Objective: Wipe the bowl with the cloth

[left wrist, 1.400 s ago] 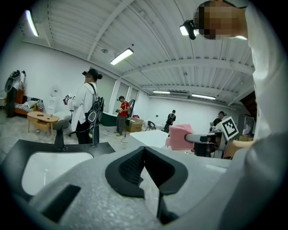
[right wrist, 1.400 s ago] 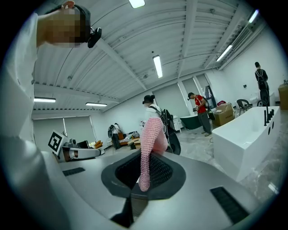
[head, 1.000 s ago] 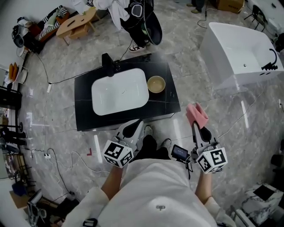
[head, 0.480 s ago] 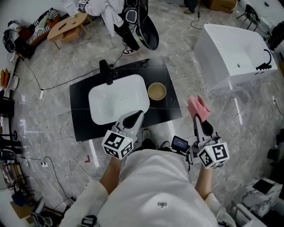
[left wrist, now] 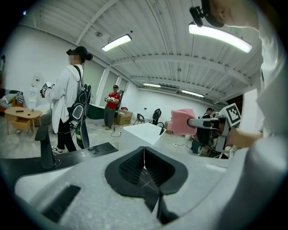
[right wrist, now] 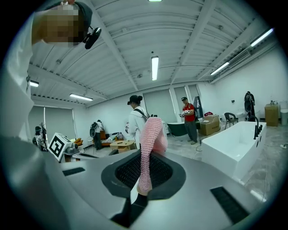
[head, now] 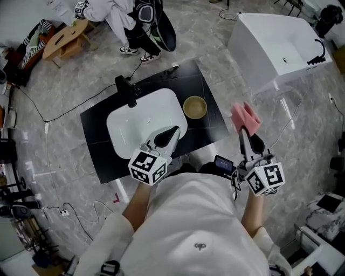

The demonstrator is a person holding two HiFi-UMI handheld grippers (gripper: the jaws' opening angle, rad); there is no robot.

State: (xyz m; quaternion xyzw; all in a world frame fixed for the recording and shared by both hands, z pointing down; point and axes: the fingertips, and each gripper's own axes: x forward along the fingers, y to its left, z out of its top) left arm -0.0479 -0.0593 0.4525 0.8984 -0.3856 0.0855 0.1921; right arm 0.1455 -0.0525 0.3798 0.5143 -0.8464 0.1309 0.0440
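A tan bowl stands on the black counter, just right of the white sink basin. My left gripper hangs over the basin's near edge, jaws shut with nothing between them. My right gripper is off the counter's right side, above the floor, shut on a pink cloth. In the right gripper view the cloth stands up between the jaws. The left gripper view also catches the pink cloth in the right gripper.
A black faucet rises at the basin's back left. A white bathtub stands at the upper right. Another person stands beyond the counter. A wooden table is at the upper left; cables trail across the marble floor.
Both grippers have advanced toward the counter. The left one has come from in front of the counter to above the basin's near edge; the right has carried the cloth forward.
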